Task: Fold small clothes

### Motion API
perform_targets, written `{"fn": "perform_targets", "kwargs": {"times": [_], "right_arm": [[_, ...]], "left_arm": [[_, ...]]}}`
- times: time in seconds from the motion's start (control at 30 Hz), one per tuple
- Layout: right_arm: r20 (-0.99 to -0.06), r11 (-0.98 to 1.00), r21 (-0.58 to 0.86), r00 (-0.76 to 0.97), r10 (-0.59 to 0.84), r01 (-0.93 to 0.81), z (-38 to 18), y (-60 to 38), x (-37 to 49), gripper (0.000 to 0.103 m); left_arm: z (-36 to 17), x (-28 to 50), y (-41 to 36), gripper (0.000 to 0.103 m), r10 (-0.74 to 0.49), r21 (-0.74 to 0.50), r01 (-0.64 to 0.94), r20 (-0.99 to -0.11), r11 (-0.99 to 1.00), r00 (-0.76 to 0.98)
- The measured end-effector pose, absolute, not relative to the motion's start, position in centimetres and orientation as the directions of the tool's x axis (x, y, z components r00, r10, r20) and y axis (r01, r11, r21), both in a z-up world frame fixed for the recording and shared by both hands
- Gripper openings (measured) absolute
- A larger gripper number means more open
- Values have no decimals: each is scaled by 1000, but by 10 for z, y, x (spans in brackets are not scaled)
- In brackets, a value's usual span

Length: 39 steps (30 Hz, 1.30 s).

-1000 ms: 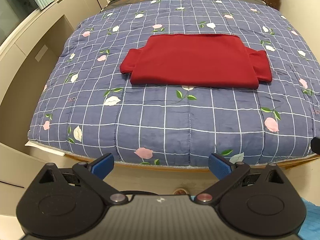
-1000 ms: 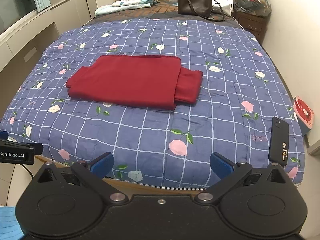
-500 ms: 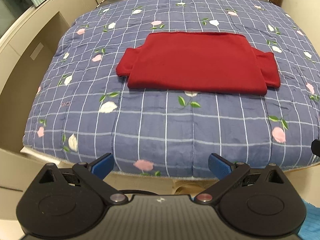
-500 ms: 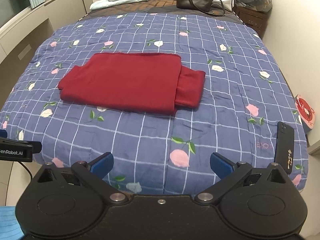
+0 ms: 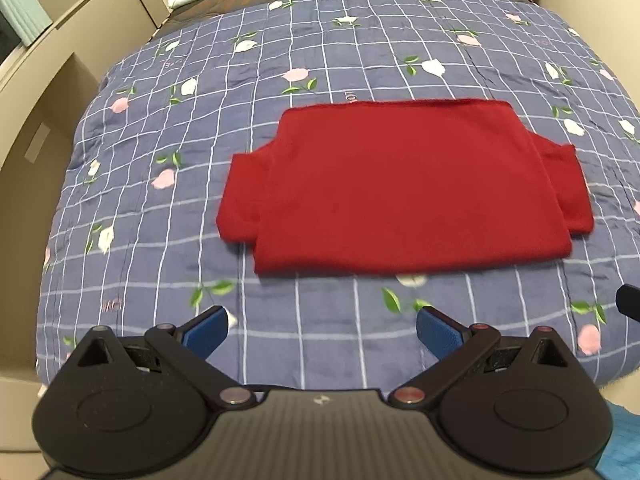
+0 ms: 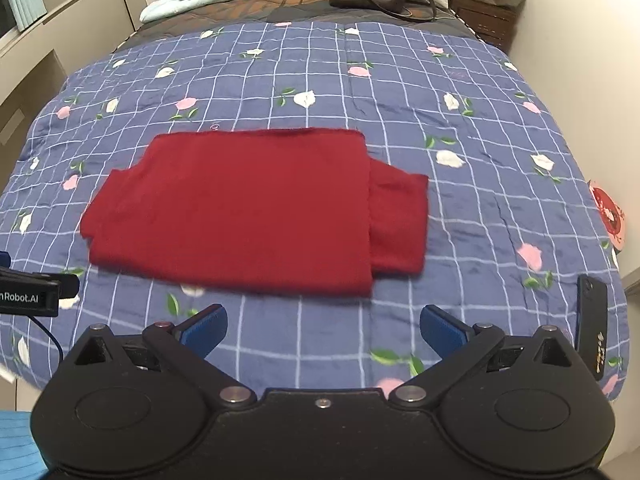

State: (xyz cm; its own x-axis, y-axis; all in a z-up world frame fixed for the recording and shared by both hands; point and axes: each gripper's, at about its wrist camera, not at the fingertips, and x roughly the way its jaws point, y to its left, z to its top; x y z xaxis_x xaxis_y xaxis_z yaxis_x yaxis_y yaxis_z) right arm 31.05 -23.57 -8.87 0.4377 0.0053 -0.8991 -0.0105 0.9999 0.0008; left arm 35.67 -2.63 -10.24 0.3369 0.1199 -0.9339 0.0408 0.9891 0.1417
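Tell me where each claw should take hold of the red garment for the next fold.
Probably the short sleeve ends: the left claw on the left sleeve flap, the right claw on the right one. They jut past the folded red garment, so edges are free.

A folded red garment [image 6: 248,208] lies flat on the blue floral quilt [image 6: 460,92]. The right gripper [image 6: 322,330] hovers just before the garment's near edge, blue fingertips [image 6: 204,330] spread wide. A black phone [image 6: 591,320] lies right of the garment.
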Motion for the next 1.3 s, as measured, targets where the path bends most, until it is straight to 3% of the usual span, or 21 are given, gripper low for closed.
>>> {"fn": "perform_targets", "kwargs": {"times": [0.77, 1.3], "right_arm": [[-945, 995, -90, 319, -69, -50, -117, -175, 396, 102], [-955, 972, -148, 281, -93, -182, -166, -145, 401, 102]], "left_arm": [[-146, 449, 39, 102, 29, 30, 2, -974, 1000, 225], [-179, 474, 39, 102, 50, 50, 0, -988, 999, 148]]}}
